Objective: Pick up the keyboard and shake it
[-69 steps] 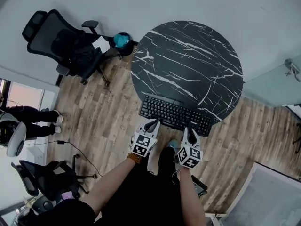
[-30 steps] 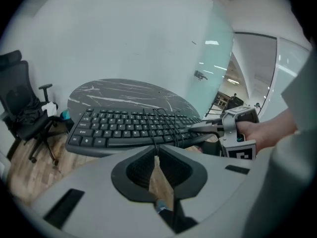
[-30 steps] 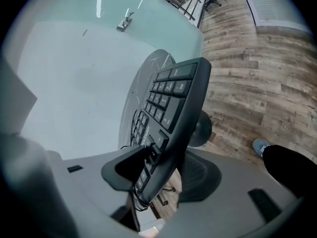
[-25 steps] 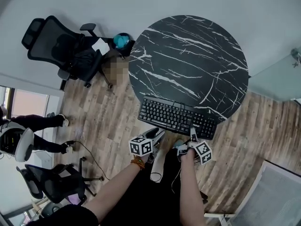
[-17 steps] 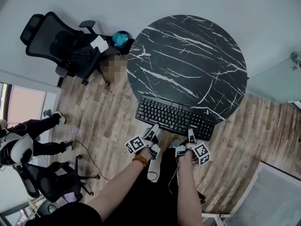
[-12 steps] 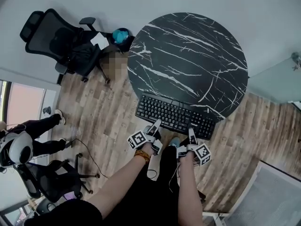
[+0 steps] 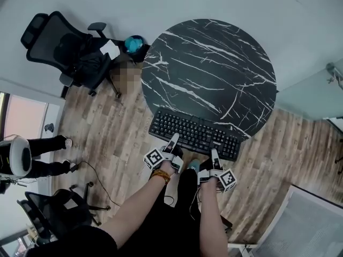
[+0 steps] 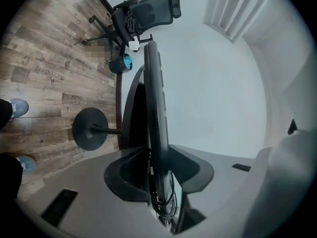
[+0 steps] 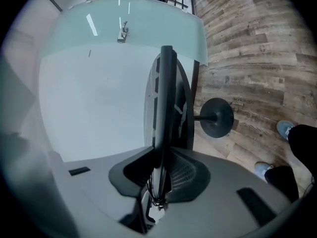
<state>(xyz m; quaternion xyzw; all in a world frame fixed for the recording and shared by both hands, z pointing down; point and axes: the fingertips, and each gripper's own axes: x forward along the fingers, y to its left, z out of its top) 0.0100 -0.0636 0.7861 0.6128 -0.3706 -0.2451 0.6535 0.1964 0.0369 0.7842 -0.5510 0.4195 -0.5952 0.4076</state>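
Wood-plank floor (image 7: 102,133) across the lower part of the head view, pale wall (image 7: 214,4) above it. Round black worktop (image 7: 214,63) with white marble veining stands where the two meet; both gripper views show its single post and round foot (image 8: 89,129) on the planks. Frosted glass panel (image 7: 316,92) off to the right of the worktop. Black office chair (image 7: 64,47) well apart to the left, against the wall, with a white sheet lying on it. Black keyboard (image 7: 194,134) lies across the near rim of the worktop, long side toward the person, its near edge out past the rim; whether it is clear of the surface I cannot tell. Left tool (image 7: 173,141) is on the near edge toward the keyboard's left end; its jaws have just been closing and now sit close against either face of the board, seen edge-on in the left gripper view, so gripping the keyboard. Right tool (image 7: 214,157) is on the same edge toward the right end; jaws likewise just closing, now narrow and clamped on the keyboard's thin edge. Both marker cubes face up toward the head camera. Small teal object (image 7: 133,43) on the floor between chair and worktop.
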